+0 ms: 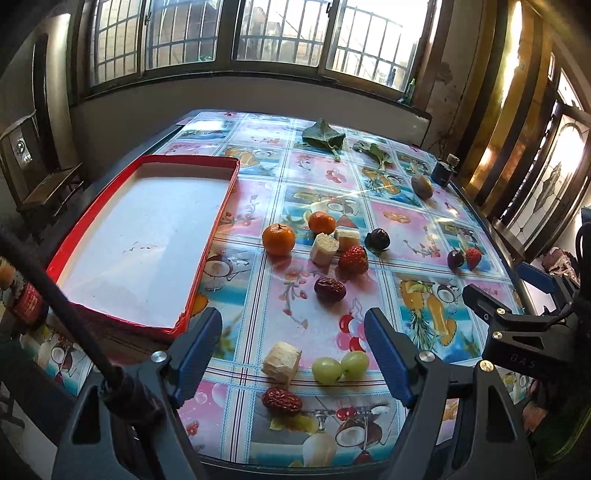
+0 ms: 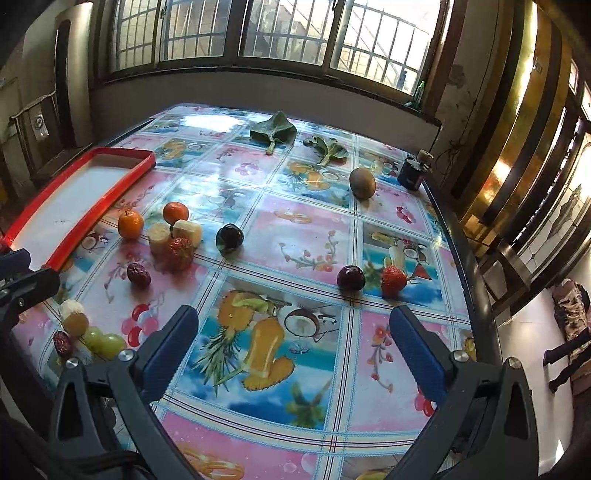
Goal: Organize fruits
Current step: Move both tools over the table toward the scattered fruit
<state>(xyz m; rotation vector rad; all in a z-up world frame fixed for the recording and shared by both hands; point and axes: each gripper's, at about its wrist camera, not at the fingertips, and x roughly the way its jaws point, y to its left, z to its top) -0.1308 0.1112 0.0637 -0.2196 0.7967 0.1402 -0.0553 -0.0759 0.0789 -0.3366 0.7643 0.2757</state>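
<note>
On a glossy fruit-print tablecloth (image 2: 303, 229) beneath barred windows (image 1: 258, 33), loose fruit lies scattered beside a bare red tray (image 1: 229, 184).

Both tools hang over the near edge with fingers spread wide and holding nothing: the left gripper (image 1: 293, 338) frames a cake cube (image 1: 281, 363), two green grapes (image 1: 340, 365) and a red date (image 1: 282, 400), while the right gripper (image 2: 293, 330) faces a dark plum (image 2: 351, 277) and strawberry (image 2: 393, 281). Two oranges (image 1: 279, 239), a kiwi (image 2: 362, 182) and two leaves (image 2: 274, 129) (near the far edge) lie beyond; a black cable (image 1: 55, 299) crosses the tray in the left view.

Glossy plastic-looking tablecloth (image 2: 314, 236), perhaps cardboard red tray (image 1: 207, 229), wrinkled matt dates (image 1: 330, 289)
</note>
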